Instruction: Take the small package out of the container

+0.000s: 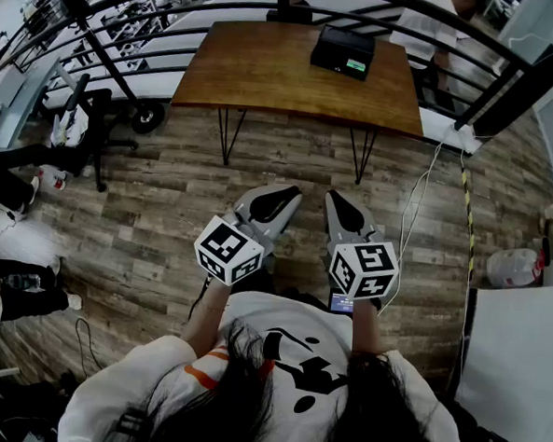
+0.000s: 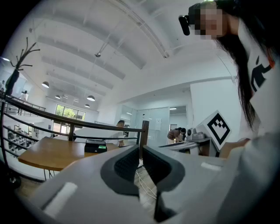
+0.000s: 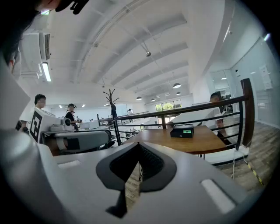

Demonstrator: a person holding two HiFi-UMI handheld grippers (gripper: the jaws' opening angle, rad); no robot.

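Note:
A black box-shaped container [image 1: 343, 51] with a green label sits on the far right part of a wooden table [image 1: 257, 74]. It also shows in the left gripper view [image 2: 95, 146] and the right gripper view [image 3: 182, 131]. No small package is visible from here. Both grippers hang close to the person's chest over the plank floor, well short of the table. The left gripper [image 1: 280, 199] [image 2: 140, 147] is shut on nothing. Beside it, the right gripper [image 1: 341, 203] [image 3: 138, 143] is also shut and empty.
A curved black railing [image 1: 271, 5] runs behind the table. A white cable [image 1: 416, 201] trails over the floor at the right, near a plastic jug [image 1: 512, 267] and a white counter [image 1: 520, 370]. An office chair [image 1: 86, 120] and bags stand at the left.

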